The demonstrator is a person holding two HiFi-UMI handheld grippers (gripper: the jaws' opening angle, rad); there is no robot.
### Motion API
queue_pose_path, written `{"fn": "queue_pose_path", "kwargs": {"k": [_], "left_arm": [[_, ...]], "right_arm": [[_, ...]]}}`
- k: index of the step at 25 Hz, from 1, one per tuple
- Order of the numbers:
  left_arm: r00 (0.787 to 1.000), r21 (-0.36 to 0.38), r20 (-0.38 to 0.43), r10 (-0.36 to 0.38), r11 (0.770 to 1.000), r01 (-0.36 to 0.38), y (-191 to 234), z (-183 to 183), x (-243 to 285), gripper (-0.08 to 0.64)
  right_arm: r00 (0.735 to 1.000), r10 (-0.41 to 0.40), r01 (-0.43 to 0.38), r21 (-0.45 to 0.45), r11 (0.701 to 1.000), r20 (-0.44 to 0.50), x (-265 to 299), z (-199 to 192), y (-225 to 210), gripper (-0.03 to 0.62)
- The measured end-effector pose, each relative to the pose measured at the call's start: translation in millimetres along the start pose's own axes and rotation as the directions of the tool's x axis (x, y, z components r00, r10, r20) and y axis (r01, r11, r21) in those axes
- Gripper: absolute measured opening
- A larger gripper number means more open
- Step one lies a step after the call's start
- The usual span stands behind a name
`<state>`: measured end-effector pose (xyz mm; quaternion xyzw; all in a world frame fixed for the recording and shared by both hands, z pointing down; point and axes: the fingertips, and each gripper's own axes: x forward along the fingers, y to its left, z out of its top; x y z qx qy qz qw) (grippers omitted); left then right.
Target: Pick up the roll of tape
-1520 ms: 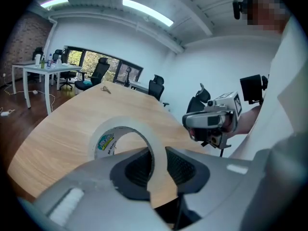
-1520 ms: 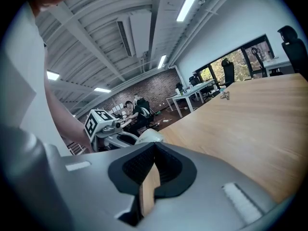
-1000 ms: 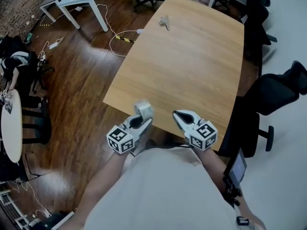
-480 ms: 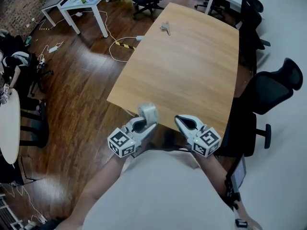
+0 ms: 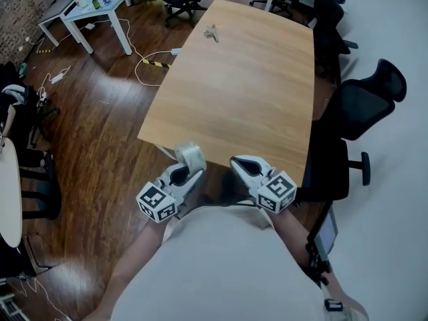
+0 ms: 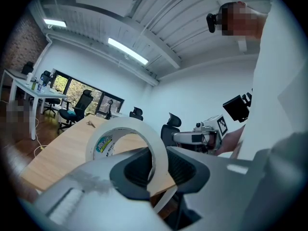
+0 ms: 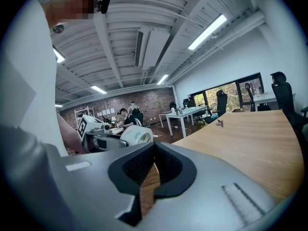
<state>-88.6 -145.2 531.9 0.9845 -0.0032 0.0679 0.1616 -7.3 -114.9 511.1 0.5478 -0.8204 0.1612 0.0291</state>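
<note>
Gripping the roll of tape (image 5: 190,156) across its band, left gripper (image 5: 185,170) holds it clear of the wooden table (image 5: 247,92), 7 o'clock from table centre; right gripper (image 5: 239,161) at its 3 o'clock, jaws closed together (nothing held)

The roll of tape (image 5: 190,156) is a cream-white ring with a colourful printed label inside its core. It stands on edge, its wall clamped between the jaws of the left gripper (image 5: 184,170), held by the bench's (image 5: 247,92) near edge.
</note>
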Motion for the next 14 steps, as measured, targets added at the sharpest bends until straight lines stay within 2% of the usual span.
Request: {"fn": "queue_pose_path", "kwargs": {"k": [14], "left_arm": [[0.997, -0.02, -0.034, -0.064, 0.998, 0.064, -16, -22, 5, 0.097]], "right_arm": [[0.999, -0.037, 0.037, 0.028, 0.999, -0.015, -10, -20, 9, 0.008]]}}
